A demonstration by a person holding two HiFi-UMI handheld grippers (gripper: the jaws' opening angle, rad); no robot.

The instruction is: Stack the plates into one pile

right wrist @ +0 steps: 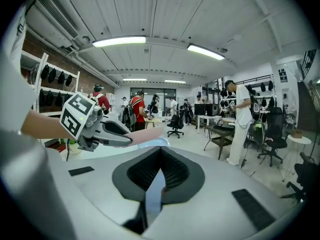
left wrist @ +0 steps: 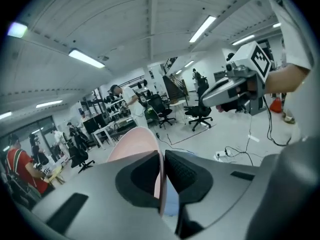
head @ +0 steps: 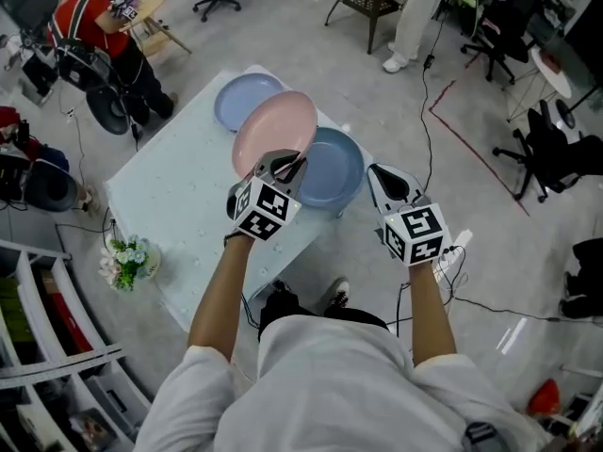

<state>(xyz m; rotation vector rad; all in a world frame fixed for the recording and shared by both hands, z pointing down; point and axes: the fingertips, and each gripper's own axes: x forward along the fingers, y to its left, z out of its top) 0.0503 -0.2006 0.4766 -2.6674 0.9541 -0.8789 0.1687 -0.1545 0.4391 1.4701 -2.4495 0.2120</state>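
Observation:
My left gripper (head: 285,166) is shut on the near rim of a pink plate (head: 275,130) and holds it tilted above the pale table (head: 179,205). In the left gripper view the pink plate (left wrist: 131,143) stands edge-on between the pads of the left gripper (left wrist: 161,156). A darker blue plate (head: 334,168) lies at the table's right corner, partly under the pink one. At the far corner lies a light blue plate (head: 245,100). My right gripper (head: 384,181) hovers off the table's right edge, beside the darker plate, shut with nothing in it; its jaws (right wrist: 161,151) meet at the tips.
A small bunch of flowers (head: 127,260) sits at the table's left corner. Shelving (head: 47,347) runs along the lower left. A seated person in red (head: 89,22) and office chairs (head: 551,153) stand around the table, and cables (head: 471,299) lie on the floor at right.

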